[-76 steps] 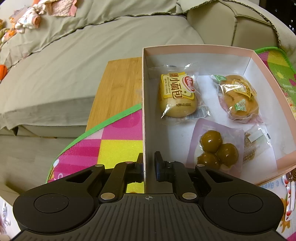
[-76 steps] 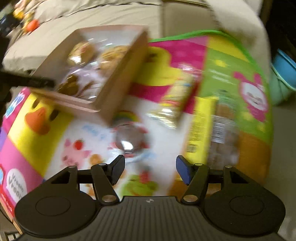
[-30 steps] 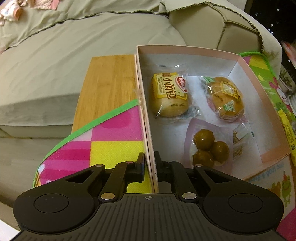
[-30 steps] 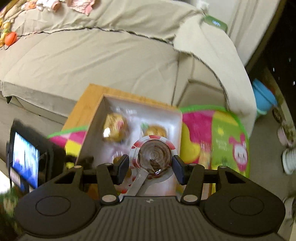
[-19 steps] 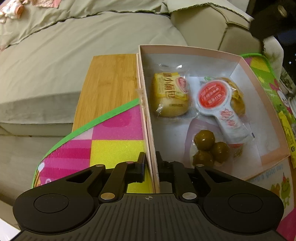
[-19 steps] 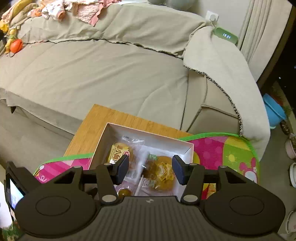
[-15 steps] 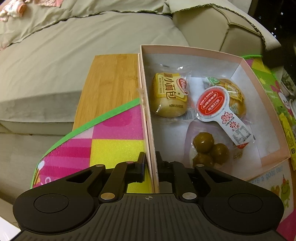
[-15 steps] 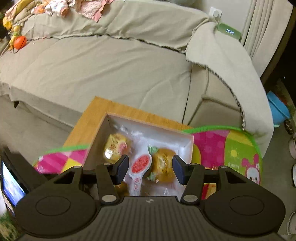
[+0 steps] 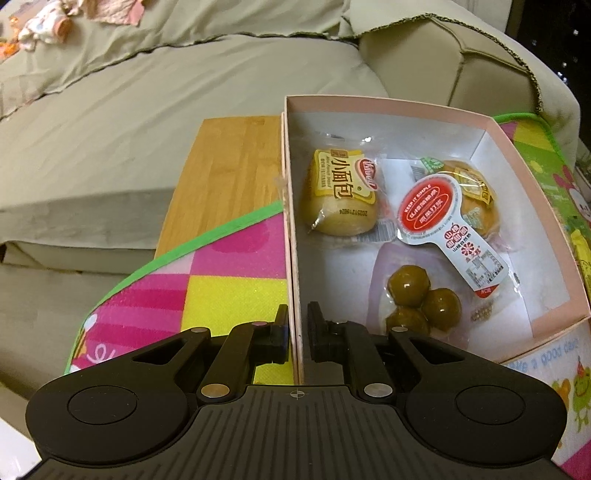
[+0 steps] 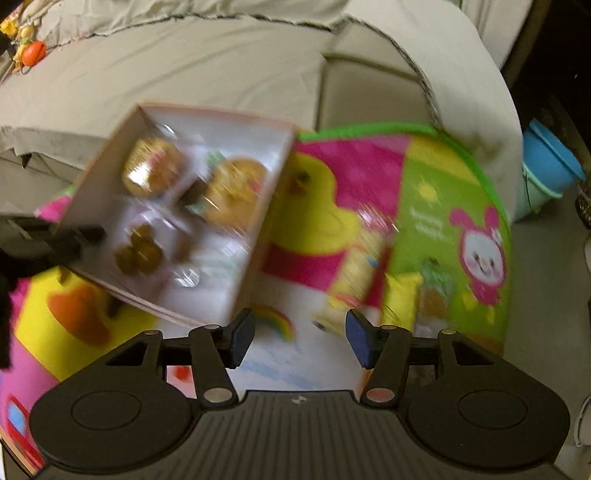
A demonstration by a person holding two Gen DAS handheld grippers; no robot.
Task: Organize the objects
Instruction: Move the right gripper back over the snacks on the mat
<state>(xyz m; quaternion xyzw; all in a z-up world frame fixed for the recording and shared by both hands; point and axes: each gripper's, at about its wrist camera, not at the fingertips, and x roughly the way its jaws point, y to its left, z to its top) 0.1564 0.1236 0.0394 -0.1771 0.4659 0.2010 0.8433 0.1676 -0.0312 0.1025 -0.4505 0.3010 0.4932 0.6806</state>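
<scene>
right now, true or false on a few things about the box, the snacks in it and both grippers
1. The left gripper is clamped on the box wall. True.
2. The right gripper holds the red-lidded snack. False: its jaws are apart with nothing between them, and that snack lies in the box.
3. The red-lidded snack rests partly on a wrapped bun. True.
4. The box is empty. False: it holds two wrapped buns, a pack of green balls and the red-lidded snack.
5. The box sits on a bare floor. False: it sits on a colourful mat.

A home living room: a beige slip-covered sofa [image 9: 184, 92] fills ten to one o'clock, baby clothes [image 9: 44, 22] tossed on it, a bright cartoon play mat [image 10: 443, 206] draped across the wooden desk [image 9: 229, 166].
</scene>
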